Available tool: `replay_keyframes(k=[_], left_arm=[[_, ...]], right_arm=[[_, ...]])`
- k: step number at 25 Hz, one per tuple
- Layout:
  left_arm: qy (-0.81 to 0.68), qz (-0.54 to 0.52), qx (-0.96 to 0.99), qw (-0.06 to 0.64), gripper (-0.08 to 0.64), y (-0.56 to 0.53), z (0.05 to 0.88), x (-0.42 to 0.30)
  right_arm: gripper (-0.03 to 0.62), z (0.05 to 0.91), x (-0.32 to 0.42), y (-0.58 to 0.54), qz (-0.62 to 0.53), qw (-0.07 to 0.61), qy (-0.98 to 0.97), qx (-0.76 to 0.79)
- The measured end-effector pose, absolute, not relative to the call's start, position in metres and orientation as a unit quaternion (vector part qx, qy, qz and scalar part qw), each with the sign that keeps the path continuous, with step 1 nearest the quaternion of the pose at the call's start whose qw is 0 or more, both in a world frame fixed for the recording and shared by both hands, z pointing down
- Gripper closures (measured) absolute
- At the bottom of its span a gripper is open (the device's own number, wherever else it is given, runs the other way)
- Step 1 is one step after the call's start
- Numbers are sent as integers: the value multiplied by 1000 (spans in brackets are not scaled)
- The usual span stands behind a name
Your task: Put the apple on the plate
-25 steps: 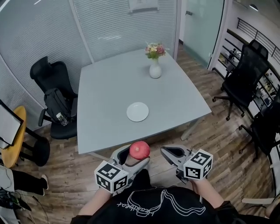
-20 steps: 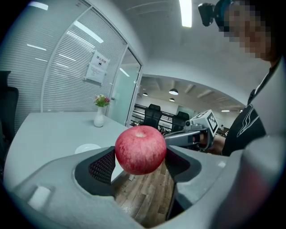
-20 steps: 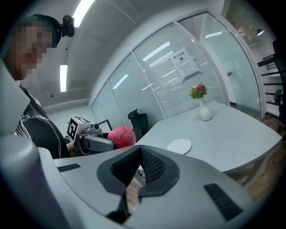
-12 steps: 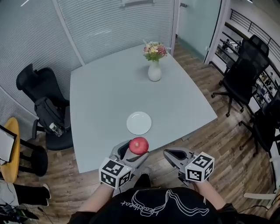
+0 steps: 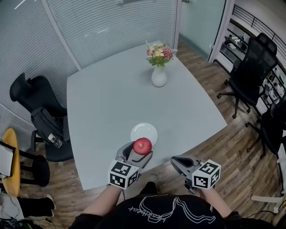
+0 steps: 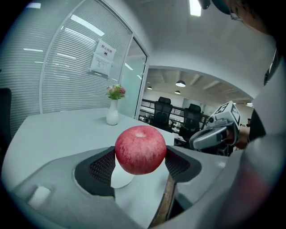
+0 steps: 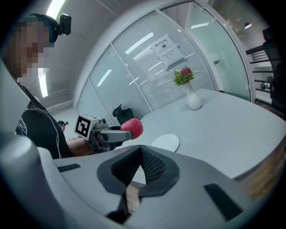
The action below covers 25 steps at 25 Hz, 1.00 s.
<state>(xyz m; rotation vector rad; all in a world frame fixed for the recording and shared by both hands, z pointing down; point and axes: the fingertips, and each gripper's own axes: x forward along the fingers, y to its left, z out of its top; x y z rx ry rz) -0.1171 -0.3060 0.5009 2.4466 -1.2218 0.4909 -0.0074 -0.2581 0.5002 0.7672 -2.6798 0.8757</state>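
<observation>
Left gripper (image 5: 137,154) is clamping the apple (image 5: 142,146) over the near rim of the plate (image 5: 143,129), which is lying just farther. Right gripper (image 5: 179,162), jaws together and empty, is hanging near right.

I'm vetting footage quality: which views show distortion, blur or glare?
Head view: sharp, evenly lit, straight lines bowed slightly. Left gripper view: strong fisheye, dark corners, apple crisp, lower right foreground blurred. Right gripper view: same fisheye, ceiling light streaks bright, a mosaic patch upper left.
</observation>
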Motion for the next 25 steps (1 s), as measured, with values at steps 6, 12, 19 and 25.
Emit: replay_keyframes(k=[6,12,19,25], left_arm=[[-439,206,859,164,207,-337,530,-121],[-440,239,853,148,209,-363,566,-124],[-443,261,846,138,207,-384,601,-123],[-449,276,840,132,207,-395,621,-125]], right_arm=[[584,516,0,-271,312,121,-900,278],[584,528,6,-279,323,127,-890,295],[584,541,18,-281,340,125,-880,307],[584,550,22,-279,351,130,-874,311]])
